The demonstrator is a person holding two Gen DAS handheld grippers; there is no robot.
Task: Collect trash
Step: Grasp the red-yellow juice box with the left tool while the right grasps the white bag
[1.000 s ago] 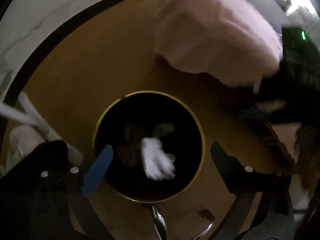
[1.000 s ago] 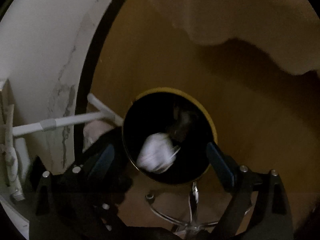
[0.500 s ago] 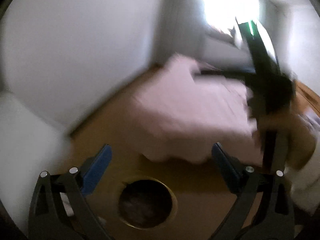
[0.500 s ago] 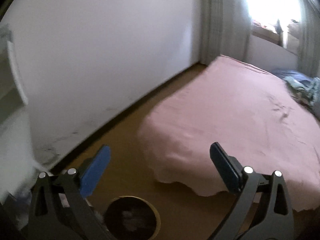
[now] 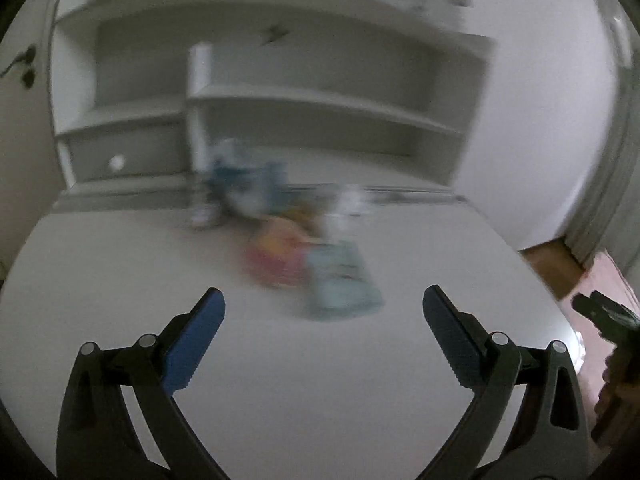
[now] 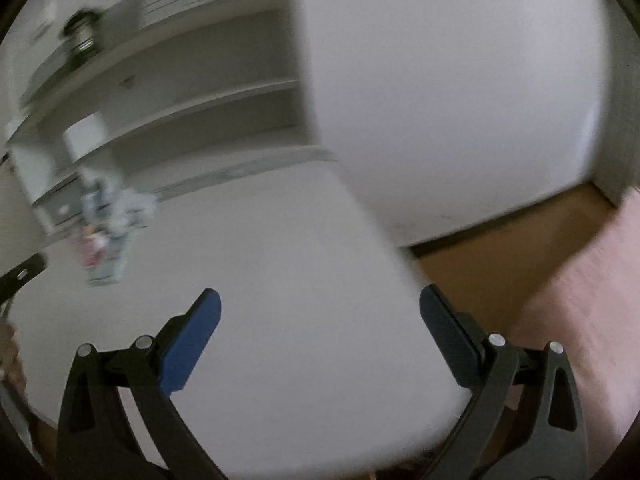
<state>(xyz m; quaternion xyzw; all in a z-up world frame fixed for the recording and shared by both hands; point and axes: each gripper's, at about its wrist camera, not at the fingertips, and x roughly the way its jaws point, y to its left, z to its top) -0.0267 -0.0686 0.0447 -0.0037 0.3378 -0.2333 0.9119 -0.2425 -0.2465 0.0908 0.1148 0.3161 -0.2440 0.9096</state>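
Observation:
Both views are blurred by motion. A heap of trash lies on the white desk [image 5: 120, 264]: a pale teal packet [image 5: 342, 280], a red and yellow wrapper [image 5: 276, 256], blue and white packaging [image 5: 244, 188] and a crumpled clear piece [image 5: 348, 204]. My left gripper [image 5: 323, 312] is open and empty, above the desk short of the teal packet. My right gripper [image 6: 320, 312] is open and empty over the desk's [image 6: 260, 280] right part. The same heap [image 6: 104, 244] sits far left in the right wrist view. The bin is out of view.
White shelves [image 5: 320, 96] rise behind the desk, with a drawer knob [image 5: 117, 163] at lower left. A plain wall [image 6: 460, 80] stands to the right. Wooden floor [image 6: 500, 256] and a pink bed cover [image 6: 588, 300] lie beyond the desk's right edge.
Both grippers rose from above the black bin, where white crumpled trash lay, and swung round to face the desk. The bin, floor and bed have left the centre of view.

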